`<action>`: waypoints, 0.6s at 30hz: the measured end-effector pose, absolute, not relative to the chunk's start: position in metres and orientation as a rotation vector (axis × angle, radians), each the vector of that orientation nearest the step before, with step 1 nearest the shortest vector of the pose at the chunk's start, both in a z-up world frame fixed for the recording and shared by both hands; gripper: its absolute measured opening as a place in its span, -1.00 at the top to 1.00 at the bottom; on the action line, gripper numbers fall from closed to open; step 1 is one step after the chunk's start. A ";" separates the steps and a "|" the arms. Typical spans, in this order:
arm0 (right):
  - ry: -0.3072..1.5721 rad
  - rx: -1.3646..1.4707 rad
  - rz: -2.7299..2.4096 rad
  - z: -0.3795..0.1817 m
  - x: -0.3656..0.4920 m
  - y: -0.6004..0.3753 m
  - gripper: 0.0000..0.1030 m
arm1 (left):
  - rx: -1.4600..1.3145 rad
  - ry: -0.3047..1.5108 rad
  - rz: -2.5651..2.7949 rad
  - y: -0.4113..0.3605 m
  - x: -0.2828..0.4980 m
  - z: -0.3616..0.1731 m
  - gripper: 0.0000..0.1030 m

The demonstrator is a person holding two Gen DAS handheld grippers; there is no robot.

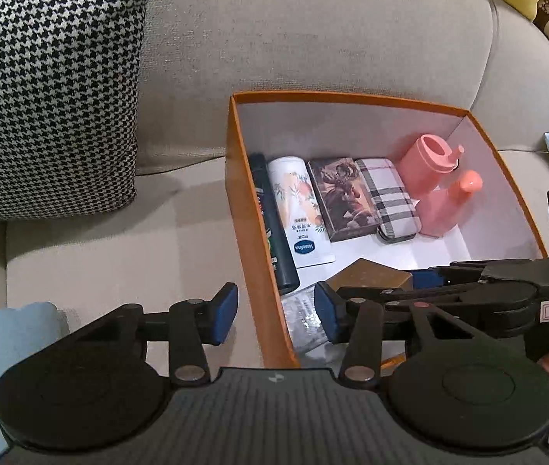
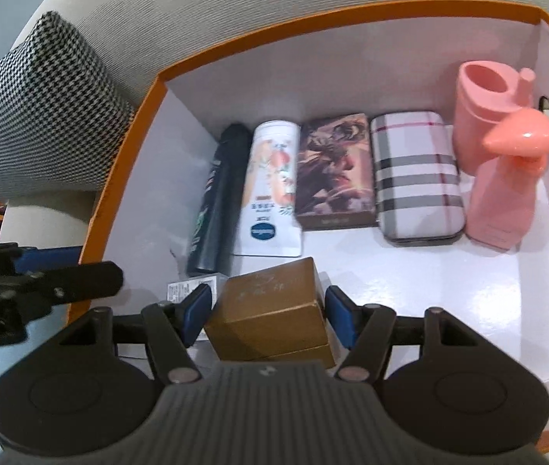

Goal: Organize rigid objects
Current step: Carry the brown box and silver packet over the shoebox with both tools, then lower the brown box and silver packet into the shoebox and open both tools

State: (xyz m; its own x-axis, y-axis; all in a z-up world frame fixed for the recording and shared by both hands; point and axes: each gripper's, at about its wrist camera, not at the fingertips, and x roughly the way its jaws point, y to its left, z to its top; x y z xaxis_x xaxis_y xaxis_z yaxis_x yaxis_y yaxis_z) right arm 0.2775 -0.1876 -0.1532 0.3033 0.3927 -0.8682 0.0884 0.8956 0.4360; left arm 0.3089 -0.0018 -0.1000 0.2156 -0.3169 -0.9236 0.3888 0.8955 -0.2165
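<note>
Reading "Vaseline" on white tube point(image 1: 300, 209)

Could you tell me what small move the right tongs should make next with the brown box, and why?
Probably lower the brown box onto the white floor of the orange box and then open. The right tongs grip it just in front of the tidy row of items, where the floor to its right looks free.

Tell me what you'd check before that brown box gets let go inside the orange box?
1. Right gripper holds the brown box on both sides: ok.
2. Brown box is inside the orange box: ok.
3. Brown box rests on the floor: cannot tell.
4. White floor to its right is free: ok.
5. Left gripper is open, straddling the orange wall: ok.
6. Clear of the white tube: ok.
</note>
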 end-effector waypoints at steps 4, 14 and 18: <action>1.264 0.436 0.208 -0.153 0.279 -0.186 -0.28 | 0.066 1.272 -0.498 -0.005 0.306 -0.103 0.02; 1.315 0.475 0.191 -0.156 0.281 -0.198 -0.37 | 0.057 1.278 -0.516 -0.012 0.304 -0.104 0.02; 1.340 0.507 0.197 -0.158 0.280 -0.205 0.02 | 0.051 1.284 -0.512 -0.012 0.305 -0.105 0.02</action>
